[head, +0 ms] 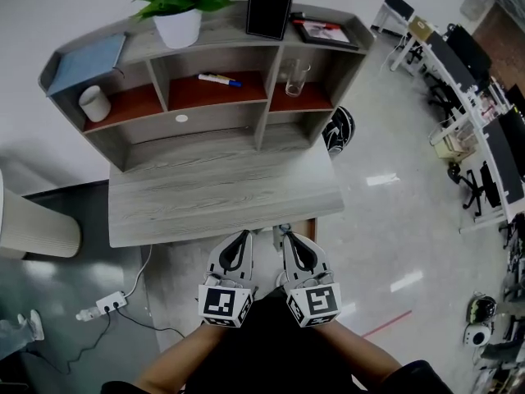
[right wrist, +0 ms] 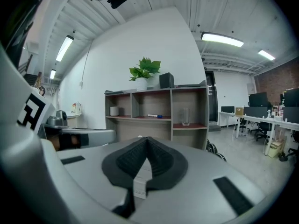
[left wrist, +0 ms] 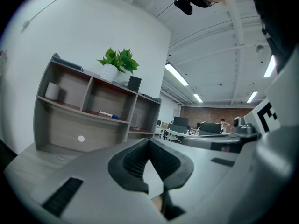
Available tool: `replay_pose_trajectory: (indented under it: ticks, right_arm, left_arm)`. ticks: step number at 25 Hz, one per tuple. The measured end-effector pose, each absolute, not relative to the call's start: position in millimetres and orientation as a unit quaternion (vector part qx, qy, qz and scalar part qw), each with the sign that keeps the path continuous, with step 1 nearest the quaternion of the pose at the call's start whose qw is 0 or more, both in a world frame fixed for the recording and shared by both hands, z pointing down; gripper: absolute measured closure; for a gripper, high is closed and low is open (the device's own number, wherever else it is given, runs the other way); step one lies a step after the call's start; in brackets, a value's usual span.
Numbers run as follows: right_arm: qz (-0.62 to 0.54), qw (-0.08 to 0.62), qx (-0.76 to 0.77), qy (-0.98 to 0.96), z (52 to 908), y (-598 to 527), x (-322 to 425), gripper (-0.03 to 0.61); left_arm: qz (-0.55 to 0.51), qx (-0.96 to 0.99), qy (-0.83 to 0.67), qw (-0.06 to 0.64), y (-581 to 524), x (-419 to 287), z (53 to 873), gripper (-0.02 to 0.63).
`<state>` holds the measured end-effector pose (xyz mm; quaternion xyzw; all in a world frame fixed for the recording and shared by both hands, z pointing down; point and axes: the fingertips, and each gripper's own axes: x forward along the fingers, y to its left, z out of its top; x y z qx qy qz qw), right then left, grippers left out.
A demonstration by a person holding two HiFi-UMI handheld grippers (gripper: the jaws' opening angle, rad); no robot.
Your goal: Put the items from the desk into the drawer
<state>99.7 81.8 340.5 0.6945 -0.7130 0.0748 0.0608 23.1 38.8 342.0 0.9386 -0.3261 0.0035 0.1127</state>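
Close together at the 6 o'clock edge of a grey wood-grain desk [head: 221,191], a person holds the left gripper [head: 244,235] and the right gripper [head: 287,236]. Both are moulded in smooth grey plastic with black ribbed pads, and each carries a cube faced with square black-and-white markers. Both pairs of tongs are clenched, their tips meeting with nothing held between them.

The items to be stowed all sit on a matching grey shelf unit [head: 261,113] at the desk's 12 o'clock side, well apart from the grippers. Its three open compartments have reddish-brown floors. A matte white cylindrical cup [head: 94,103] stands in the compartment at 10 o'clock. A slim white marker with a blue cap [head: 219,80] lies flat in the middle one. A clear drinking glass [head: 296,77] stands upright in the one at 1 o'clock.

On the top board, a flat pale-blue folder [head: 86,62] lies at 10 o'clock. A leafy green plant in a tapered white pot [head: 178,25] stands near 12, with a black cube-shaped box [head: 269,11] just beside it. A shallow black rectangular tray [head: 326,33] holding something red and pen-like lies at 1 o'clock.

On the floor at 8 o'clock, a white power strip [head: 108,304] trails a dark cable.
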Motion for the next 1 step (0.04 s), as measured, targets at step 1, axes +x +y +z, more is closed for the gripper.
replay_pose_trajectory:
  ticks: [1]
  right_arm:
    - [0.075,0.060,0.694,-0.714,342.0,80.7,97.4,0.560]
  left_arm:
    - [0.004,0.938,-0.328,0.116,36.8,20.5,344.7,0.609]
